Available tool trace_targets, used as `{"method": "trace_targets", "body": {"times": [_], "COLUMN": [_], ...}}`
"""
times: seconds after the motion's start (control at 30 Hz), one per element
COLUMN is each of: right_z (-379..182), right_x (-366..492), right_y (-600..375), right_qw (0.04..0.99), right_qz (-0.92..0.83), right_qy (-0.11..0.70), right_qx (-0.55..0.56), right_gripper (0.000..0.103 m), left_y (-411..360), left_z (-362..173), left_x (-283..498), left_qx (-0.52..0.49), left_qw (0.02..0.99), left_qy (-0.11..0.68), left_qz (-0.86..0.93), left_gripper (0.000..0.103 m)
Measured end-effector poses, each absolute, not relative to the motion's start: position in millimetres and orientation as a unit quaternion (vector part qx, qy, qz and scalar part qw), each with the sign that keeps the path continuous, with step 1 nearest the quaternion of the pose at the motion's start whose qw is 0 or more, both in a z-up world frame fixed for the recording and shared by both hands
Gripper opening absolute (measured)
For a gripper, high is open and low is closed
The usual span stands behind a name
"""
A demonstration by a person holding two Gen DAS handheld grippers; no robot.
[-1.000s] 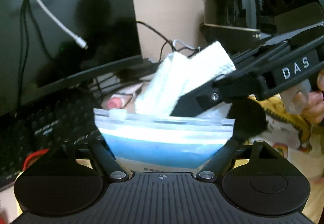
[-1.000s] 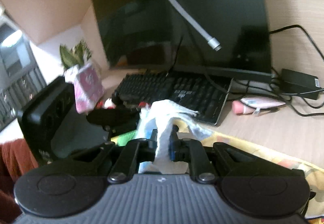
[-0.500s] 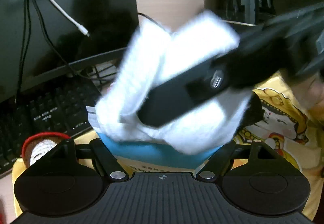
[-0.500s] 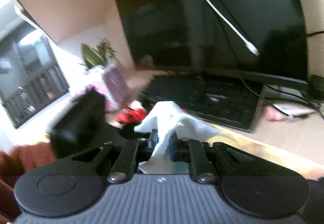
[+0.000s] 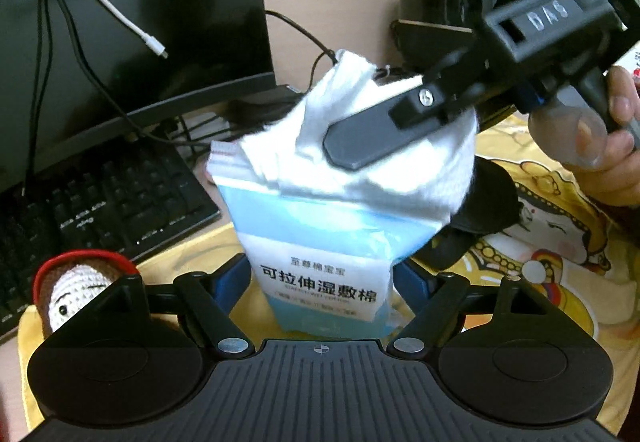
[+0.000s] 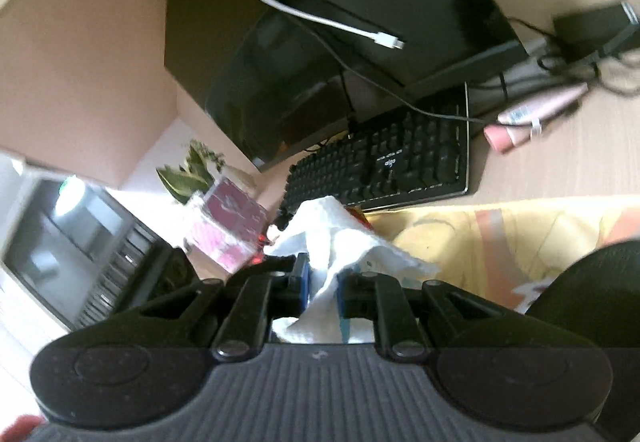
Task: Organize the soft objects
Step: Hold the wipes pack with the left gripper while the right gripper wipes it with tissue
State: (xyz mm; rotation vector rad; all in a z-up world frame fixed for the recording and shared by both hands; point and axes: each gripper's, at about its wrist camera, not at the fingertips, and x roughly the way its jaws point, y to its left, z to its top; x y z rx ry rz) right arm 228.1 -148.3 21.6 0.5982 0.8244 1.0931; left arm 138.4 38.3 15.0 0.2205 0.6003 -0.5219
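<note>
White cotton sheets (image 5: pixel 404 166) bunched at the mouth of the blue-and-white zip bag (image 5: pixel 320 242), partly inside, partly sticking up above the rim. Clamped between the nearly closed jaws of the right gripper (image 6: pixel 322 284), reaching in from the right with a hand (image 5: pixel 612 138) on its handle. Bag upright over the yellow printed cloth (image 5: pixel 560 226), set between the jaws of the left gripper (image 5: pixel 320 282), which were opening; contact with the bag's sides unclear. Crocheted doll (image 5: pixel 76 286) at lower left, black keyboard (image 5: pixel 100 194) and dark monitor (image 5: pixel 132 22) behind.
</note>
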Motion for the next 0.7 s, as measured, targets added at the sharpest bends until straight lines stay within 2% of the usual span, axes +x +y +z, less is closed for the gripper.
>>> {"method": "trace_targets", "body": {"times": [0.1, 0.23, 0.4, 0.53, 0.7], "right_z": [33.2, 48.1, 26.3, 18.0, 5.0], "right_x": [224.8, 212.7, 215.6, 224.3, 231.3], "right_y": [-144.3, -133.3, -120.0, -122.3, -120.4], "right_qw": [0.733, 0.786, 0.773, 0.772, 0.791], "right_qz": [0.514, 0.495, 0.493, 0.481, 0.446], "right_qy": [0.356, 0.32, 0.365, 0.377, 0.397], "right_qx": [0.268, 0.187, 0.164, 0.175, 0.135], "right_gripper": [0.015, 0.015, 0.016, 0.016, 0.016], "left_y": [41.3, 43.1, 44.5, 46.2, 49.4], "left_z": [15.4, 19.8, 23.3, 21.5, 22.0], "left_x": [140.1, 135.0, 133.2, 132.8, 128.1], "left_qx": [0.108, 0.103, 0.1, 0.102, 0.103], "left_qw": [0.917, 0.92, 0.92, 0.917, 0.917], "left_qy": [0.289, 0.281, 0.281, 0.288, 0.291], "left_qz": [-0.253, -0.252, -0.254, -0.255, -0.253], "left_gripper": [0.085, 0.087, 0.092, 0.092, 0.093]}}
